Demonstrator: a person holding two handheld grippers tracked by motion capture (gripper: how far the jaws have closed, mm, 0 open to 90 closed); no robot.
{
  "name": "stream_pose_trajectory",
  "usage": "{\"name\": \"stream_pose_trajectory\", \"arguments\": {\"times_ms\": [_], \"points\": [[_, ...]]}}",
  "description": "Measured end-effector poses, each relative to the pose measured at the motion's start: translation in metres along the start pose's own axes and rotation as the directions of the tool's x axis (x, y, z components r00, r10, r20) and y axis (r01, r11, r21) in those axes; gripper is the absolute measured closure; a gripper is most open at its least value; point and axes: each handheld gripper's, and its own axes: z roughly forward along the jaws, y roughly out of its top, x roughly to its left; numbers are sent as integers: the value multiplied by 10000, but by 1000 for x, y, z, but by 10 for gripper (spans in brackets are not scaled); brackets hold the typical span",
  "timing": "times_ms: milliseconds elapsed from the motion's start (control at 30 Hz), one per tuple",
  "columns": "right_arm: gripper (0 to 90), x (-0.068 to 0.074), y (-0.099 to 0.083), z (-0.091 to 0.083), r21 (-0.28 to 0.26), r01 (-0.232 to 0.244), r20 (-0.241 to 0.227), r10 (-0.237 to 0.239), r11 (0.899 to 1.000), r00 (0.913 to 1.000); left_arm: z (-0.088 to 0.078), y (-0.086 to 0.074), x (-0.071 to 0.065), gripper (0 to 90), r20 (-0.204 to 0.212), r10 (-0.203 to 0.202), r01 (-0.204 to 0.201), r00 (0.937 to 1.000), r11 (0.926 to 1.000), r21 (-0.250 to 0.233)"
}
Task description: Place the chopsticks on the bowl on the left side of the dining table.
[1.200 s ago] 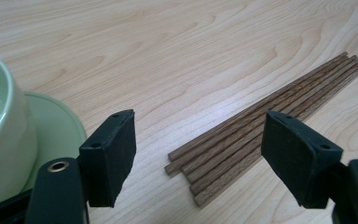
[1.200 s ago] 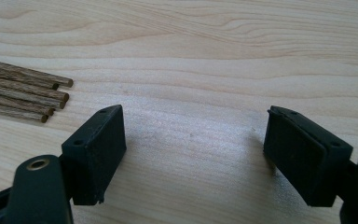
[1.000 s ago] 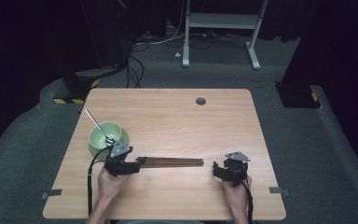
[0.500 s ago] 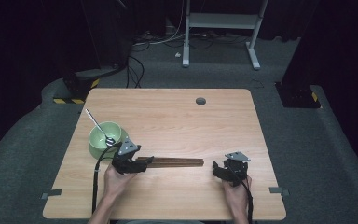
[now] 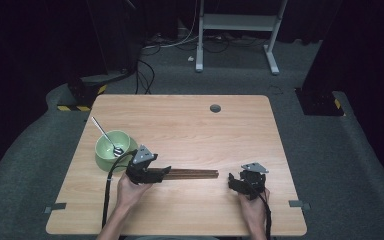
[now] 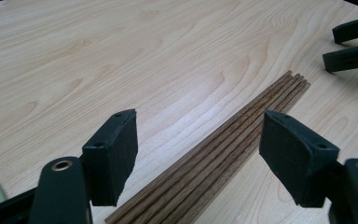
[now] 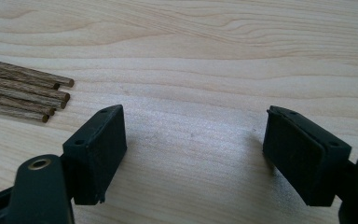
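A bundle of several dark wooden sticks (image 5: pixel 195 174) lies flat on the wooden table (image 5: pixel 190 130), running left to right. My left gripper (image 5: pixel 164 172) stands open over the bundle's left end. In the left gripper view the sticks (image 6: pixel 242 135) pass between its spread jaws (image 6: pixel 200 128), nearer the right jaw and touching neither. My right gripper (image 5: pixel 233 181) rests open just beyond the bundle's right end. In the right gripper view the stick tips (image 7: pixel 51 95) lie to the upper left, with bare table between the jaws (image 7: pixel 193 126).
A green bowl (image 5: pixel 104 152) with a metal spoon (image 5: pixel 105 135) leaning in it stands left of the left gripper. A round grommet hole (image 5: pixel 215 108) sits near the table's far edge. The right gripper's jaws (image 6: pixel 349 46) appear far off in the left gripper view.
My left gripper has slid to the right, from beside the bowl to over the left end of the sticks. The right gripper and the sticks have stayed put.
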Motion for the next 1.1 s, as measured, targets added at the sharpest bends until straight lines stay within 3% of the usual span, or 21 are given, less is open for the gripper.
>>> {"name": "stream_pose_trajectory", "arguments": {"times_ms": [1100], "points": [[208,0,0,0,-2,10,-10,-10,10000,10000,25,14,-11,292,599,48,-71,9982,9992,383]]}}
